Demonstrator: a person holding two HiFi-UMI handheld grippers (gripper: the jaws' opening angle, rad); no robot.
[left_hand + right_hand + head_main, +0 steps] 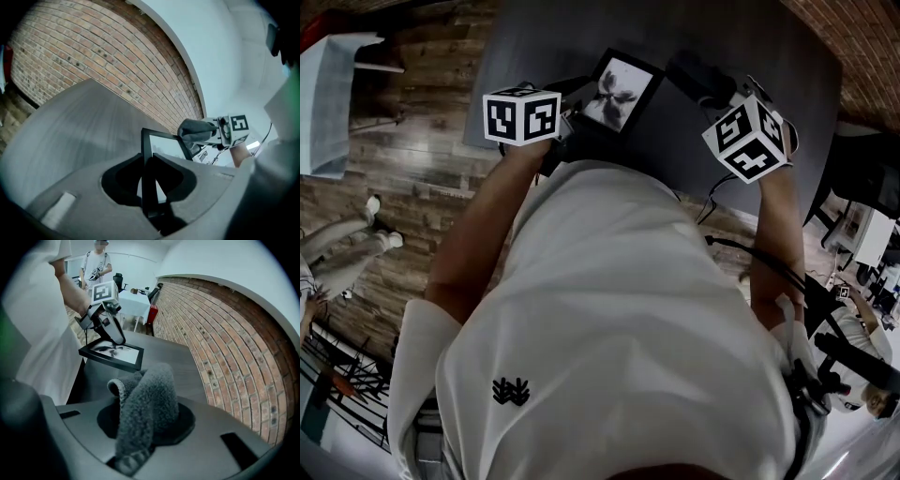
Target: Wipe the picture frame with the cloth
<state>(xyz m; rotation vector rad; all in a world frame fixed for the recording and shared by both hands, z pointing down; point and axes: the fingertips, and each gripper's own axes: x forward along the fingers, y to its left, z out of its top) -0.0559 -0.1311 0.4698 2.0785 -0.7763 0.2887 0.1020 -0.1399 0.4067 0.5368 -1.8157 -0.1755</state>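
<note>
The black picture frame [621, 91], with a grey flower print, is held over the near part of the dark table [769, 56]. My left gripper [570, 120] is shut on the frame's edge. In the left gripper view the frame [165, 146] runs edge-on between the jaws of that gripper [149, 164]. My right gripper [701, 82] is shut on a dark grey fluffy cloth [149, 401], which bulges out of the jaws. The cloth [196, 131] hangs close to the frame's far right corner; I cannot tell whether it touches. From the right gripper view the frame [112, 352] lies ahead and to the left.
A brick wall [225, 333] runs along the table's far side. A white table [133, 298] and a standing person [96, 266] are farther back in the room. Wooden floor [412, 169] and a pale chair [328, 94] lie to the left.
</note>
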